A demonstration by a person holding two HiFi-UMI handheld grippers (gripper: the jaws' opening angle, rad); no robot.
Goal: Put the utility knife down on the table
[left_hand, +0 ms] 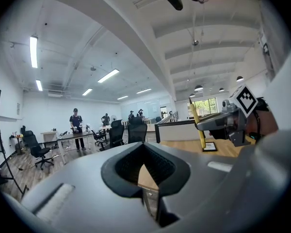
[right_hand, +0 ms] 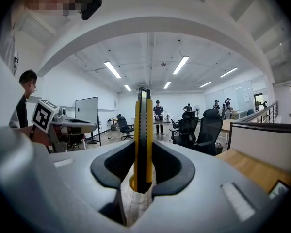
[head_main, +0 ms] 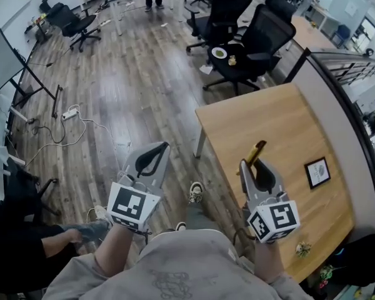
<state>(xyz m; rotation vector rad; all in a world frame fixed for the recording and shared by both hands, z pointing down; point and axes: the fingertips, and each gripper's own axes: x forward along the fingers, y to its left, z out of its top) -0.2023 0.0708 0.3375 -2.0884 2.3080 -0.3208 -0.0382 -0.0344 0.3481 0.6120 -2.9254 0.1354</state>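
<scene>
Looks like the carry step to me: the right gripper (head_main: 255,170) has its 2 jaws clamped on the yellow utility knife (right_hand: 143,135), held in the air over the table (head_main: 281,130) edge and not set down yet. Next it needs lowering onto bare wood and a release. The left gripper (head_main: 155,155) hangs over the floor, jaws together on nothing. Can't tell if the blade's out, since the knife's tail is buried between the pads.

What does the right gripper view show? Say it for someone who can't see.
The right gripper is shut on a yellow utility knife, held upright between its jaws. Behind lies an office with black chairs and a wooden table at the right.
</scene>
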